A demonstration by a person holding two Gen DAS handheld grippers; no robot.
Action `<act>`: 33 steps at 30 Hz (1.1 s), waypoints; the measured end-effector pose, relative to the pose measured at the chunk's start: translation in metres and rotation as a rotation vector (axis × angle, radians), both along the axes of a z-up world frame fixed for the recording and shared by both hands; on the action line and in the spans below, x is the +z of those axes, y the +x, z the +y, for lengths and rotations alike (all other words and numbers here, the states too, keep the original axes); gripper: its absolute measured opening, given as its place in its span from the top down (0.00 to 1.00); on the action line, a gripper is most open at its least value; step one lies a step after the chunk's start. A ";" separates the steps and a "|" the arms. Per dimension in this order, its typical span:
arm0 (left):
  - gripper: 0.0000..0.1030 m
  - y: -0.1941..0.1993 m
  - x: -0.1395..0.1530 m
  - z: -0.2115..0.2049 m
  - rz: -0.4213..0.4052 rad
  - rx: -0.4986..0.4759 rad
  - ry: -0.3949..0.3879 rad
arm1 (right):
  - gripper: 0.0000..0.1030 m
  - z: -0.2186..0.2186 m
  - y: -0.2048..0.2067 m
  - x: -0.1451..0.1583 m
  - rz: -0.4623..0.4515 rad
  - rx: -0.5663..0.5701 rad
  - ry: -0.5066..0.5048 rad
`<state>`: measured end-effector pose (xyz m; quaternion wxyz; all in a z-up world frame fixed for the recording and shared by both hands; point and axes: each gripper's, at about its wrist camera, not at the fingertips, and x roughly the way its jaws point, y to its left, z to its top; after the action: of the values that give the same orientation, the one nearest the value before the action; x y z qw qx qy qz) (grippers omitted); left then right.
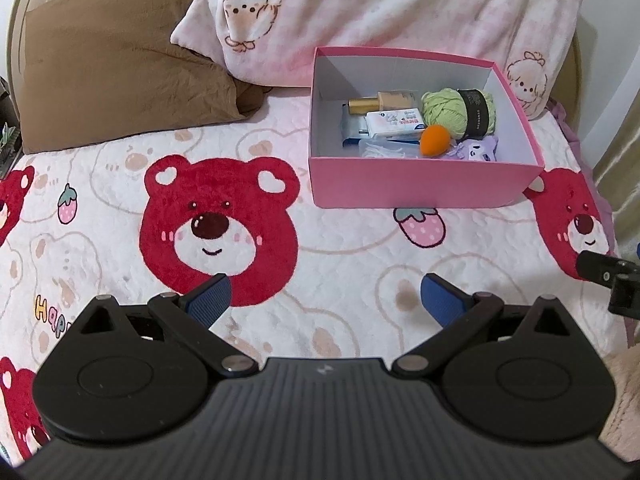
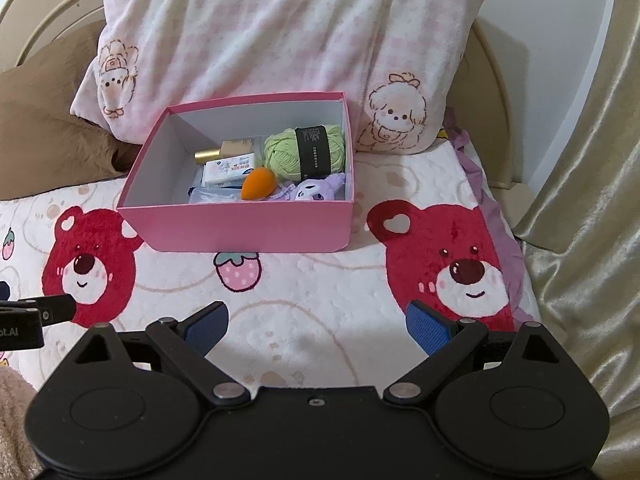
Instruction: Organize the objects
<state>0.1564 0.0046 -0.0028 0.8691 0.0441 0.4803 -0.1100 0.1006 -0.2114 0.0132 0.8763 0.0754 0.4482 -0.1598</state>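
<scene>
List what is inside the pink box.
Inside the pink box: green yarn, orange sponge, purple plush, tissue pack, gold-capped bottle. Anything beneath them is hidden.

Bright even indoor light, soft shadows, sharp focus, fisheye-bent edges

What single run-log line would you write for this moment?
left claw: open, empty | right claw: open, empty | pink box: on bed, lidless | inside: green yarn, orange sponge, purple plush
</scene>
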 end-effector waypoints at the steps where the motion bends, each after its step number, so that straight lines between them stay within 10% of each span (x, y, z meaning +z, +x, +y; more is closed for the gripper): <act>1: 0.00 0.000 0.000 0.001 0.001 0.000 -0.007 | 0.05 0.001 0.000 0.001 -0.001 0.001 -0.003; 33: 0.00 0.003 -0.003 0.006 0.043 0.008 -0.008 | 0.05 0.005 -0.008 0.007 -0.001 0.005 -0.042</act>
<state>0.1598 0.0106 -0.0062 0.8591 0.0361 0.4986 -0.1096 0.0923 -0.2066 0.0206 0.8782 0.0559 0.4446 -0.1671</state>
